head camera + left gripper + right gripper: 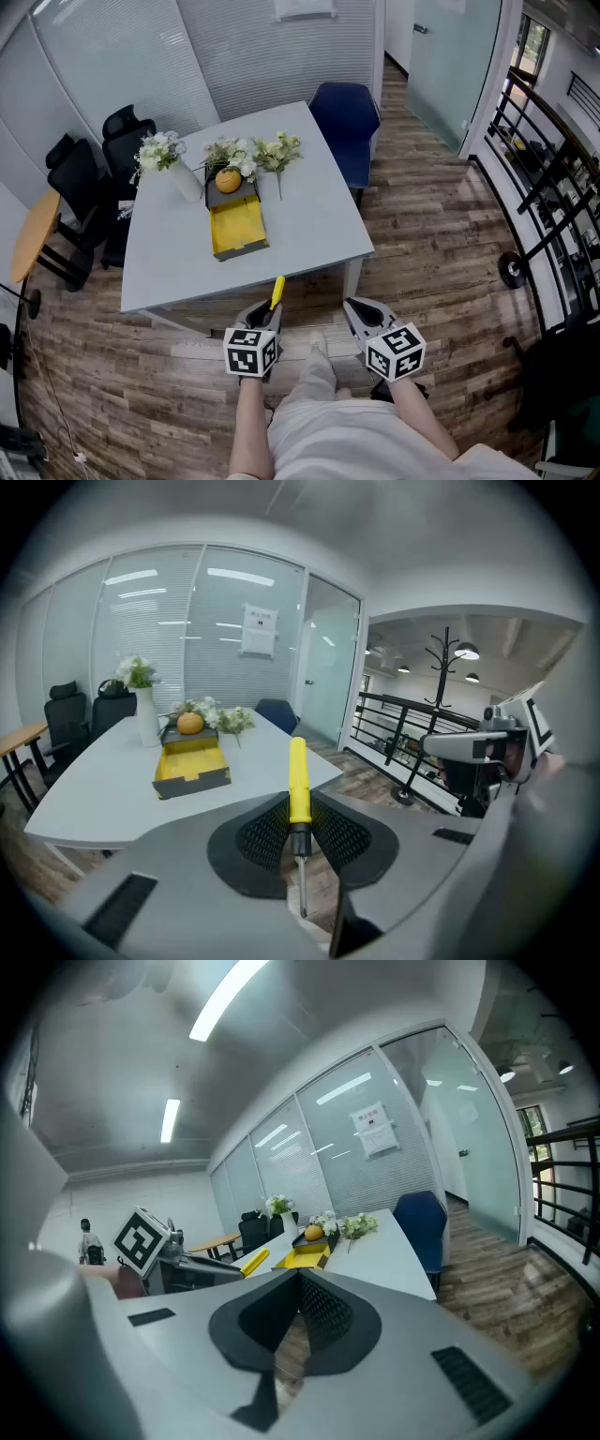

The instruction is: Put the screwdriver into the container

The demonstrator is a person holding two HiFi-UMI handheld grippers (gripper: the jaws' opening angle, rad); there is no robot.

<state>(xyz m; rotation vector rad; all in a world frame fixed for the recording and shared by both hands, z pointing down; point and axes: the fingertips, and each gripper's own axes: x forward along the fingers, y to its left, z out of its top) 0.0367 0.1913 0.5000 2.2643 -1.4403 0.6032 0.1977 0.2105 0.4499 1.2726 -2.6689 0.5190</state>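
**Two grippers before the table, screwdriver in the left**

Head view: the left gripper (pixel 268 315) and right gripper (pixel 360 313) hang side by side over the wood floor (pixel 441 244), just off the near edge of a white table (pixel 309 216); the left one's jaws are clamped on a yellow-handled screwdriver (pixel 277 292), whose handle points toward the table; the yellow container (pixel 236 231) lies open mid-table, well apart from the tool, with an orange (pixel 228 180) and flowers (pixel 239 155) behind it.

Left gripper view: both jaws press the screwdriver (pixel 298 782) at the base of its handle, handle up, metal tip down; the container (pixel 190 770) sits ahead on the table.

Right gripper view: the jaws meet with nothing between them; the left gripper (pixel 202 1266) shows alongside.
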